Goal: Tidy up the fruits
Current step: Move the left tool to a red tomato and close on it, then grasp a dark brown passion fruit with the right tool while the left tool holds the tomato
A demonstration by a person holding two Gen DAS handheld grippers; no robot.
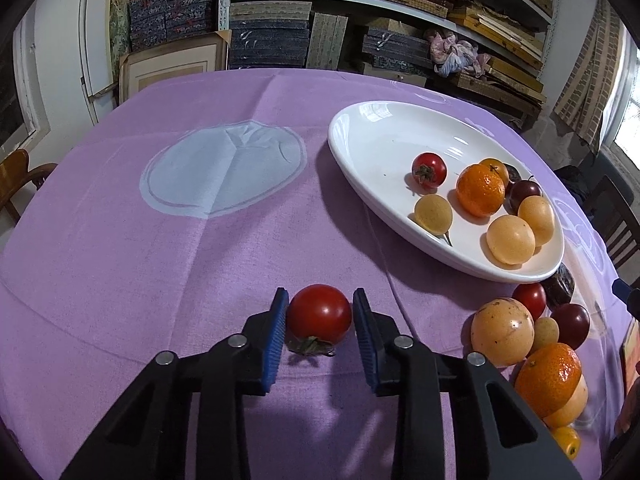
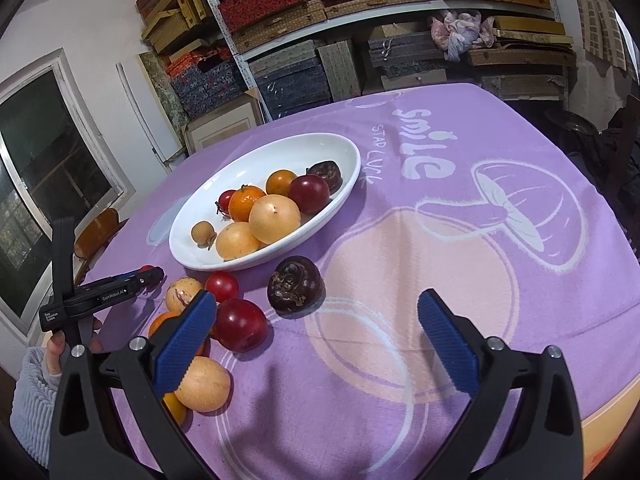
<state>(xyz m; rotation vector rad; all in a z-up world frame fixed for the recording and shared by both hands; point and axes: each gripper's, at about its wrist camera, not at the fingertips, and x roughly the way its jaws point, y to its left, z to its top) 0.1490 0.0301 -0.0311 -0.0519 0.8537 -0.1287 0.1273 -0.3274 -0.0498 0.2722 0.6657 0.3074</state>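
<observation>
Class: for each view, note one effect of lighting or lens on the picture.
Left wrist view: glare streaks on the white dish, which casts a dark shadow leftward on the cloth; shelves bow from fisheye. Right wrist view: black vignette in the corners, and the window at the left edge curves.

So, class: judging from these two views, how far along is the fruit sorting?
Done: several fruits, including an orange, already lie in the white dish. In hand: the left hand-held gripper has closed around a red tomato on the purple cloth. Left: the loose pile beside the dish, including a dark fruit; the right hand-held gripper is open.
</observation>
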